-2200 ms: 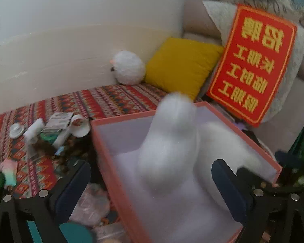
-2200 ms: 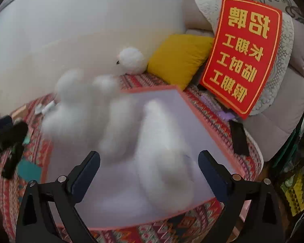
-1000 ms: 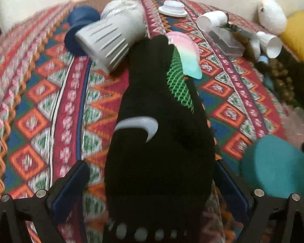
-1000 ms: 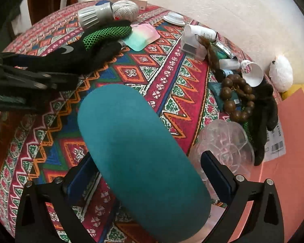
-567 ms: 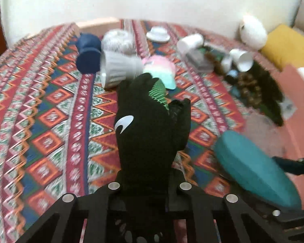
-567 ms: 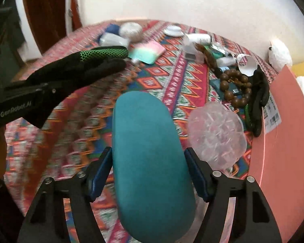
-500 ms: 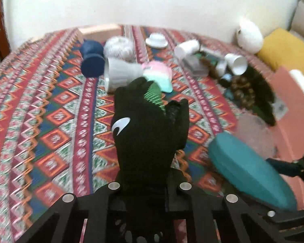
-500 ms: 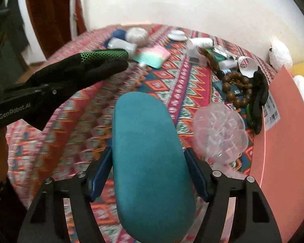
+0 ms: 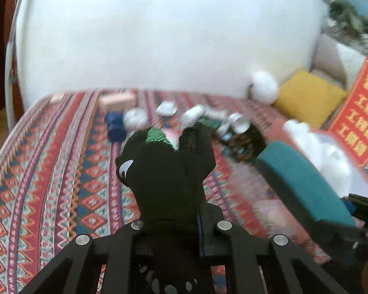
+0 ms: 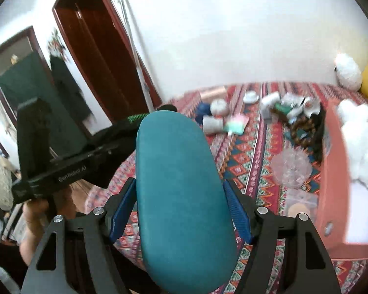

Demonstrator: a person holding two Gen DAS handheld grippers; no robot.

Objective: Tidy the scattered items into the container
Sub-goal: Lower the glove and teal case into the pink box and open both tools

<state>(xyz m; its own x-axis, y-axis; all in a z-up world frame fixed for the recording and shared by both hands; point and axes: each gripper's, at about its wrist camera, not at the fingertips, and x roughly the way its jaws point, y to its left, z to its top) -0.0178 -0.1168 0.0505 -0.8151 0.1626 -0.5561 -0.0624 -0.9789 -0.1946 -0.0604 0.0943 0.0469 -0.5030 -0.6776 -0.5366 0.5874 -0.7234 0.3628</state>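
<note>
My left gripper (image 9: 179, 223) is shut on a black glove (image 9: 164, 171) with a green mesh patch, held up above the patterned cloth. My right gripper (image 10: 181, 208) is shut on a teal oval case (image 10: 181, 196), lifted clear of the table. The same teal case (image 9: 304, 186) shows at the right of the left wrist view. The salmon-pink box (image 10: 331, 171) stands at the right, with white plush toys (image 10: 360, 142) inside it. The left gripper with the glove (image 10: 125, 125) appears at the left of the right wrist view.
Scattered on the cloth are a clear plastic lid (image 10: 292, 166), wooden beads (image 10: 304, 132), a grey ribbed cup (image 10: 212, 123), a pink-green pouch (image 10: 236, 125), a navy object (image 9: 115, 127), white cups and a saucer (image 10: 251, 96). A yellow cushion (image 9: 309, 98) and red sign (image 9: 358, 112) lie beyond the box.
Both grippers dropped to the table, shut on the glove and the teal case, then rose with them. In the last half second both have lifted higher and tilted up.
</note>
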